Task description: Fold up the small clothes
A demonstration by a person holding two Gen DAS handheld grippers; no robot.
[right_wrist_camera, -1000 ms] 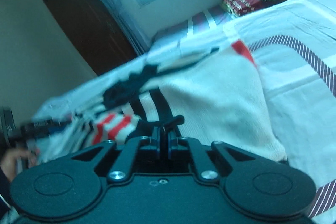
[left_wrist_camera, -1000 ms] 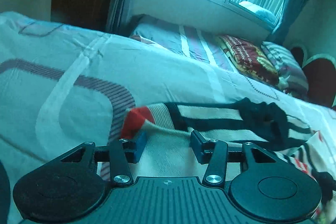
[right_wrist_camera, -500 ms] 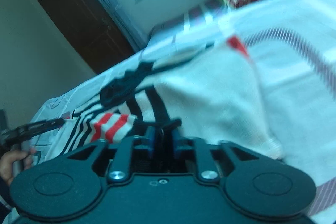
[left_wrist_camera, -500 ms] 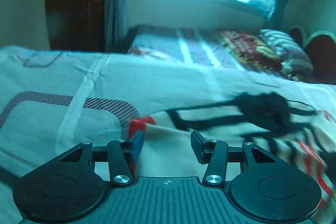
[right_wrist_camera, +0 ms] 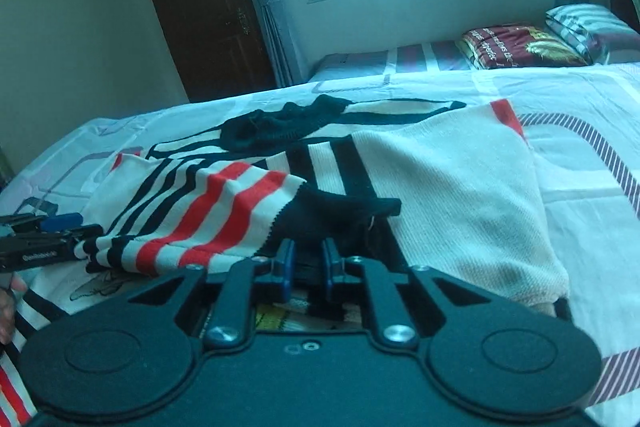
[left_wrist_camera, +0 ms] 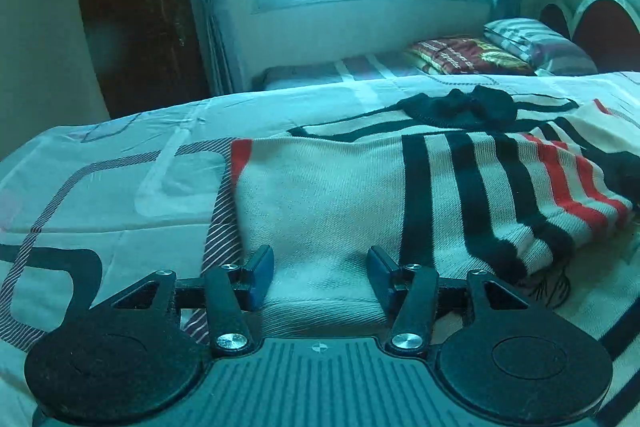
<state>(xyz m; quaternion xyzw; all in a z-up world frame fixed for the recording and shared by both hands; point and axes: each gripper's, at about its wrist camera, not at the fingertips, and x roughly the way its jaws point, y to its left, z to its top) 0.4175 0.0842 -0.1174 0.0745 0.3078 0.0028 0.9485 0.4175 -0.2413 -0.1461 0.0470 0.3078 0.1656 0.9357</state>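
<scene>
A cream knit sweater with black and red stripes lies spread on the bed. Its striped sleeve is folded across the body, the black cuff lying just in front of my right gripper. My left gripper is open and empty, its blue pads straddling the cream hem at the sweater's left side. My right gripper is partly open with a narrow gap and holds nothing. The left gripper also shows in the right wrist view at the far left, beside the striped sleeve.
The bed sheet is pale with striped rounded patterns. A second bed with a red patterned pillow and a striped pillow stands behind, under a bright window. A dark wooden door is at the back left.
My right gripper has let go of the black cuff and opened slightly; the sleeve now lies on the sweater. My left gripper has drawn back along the cream hem, staying open.
</scene>
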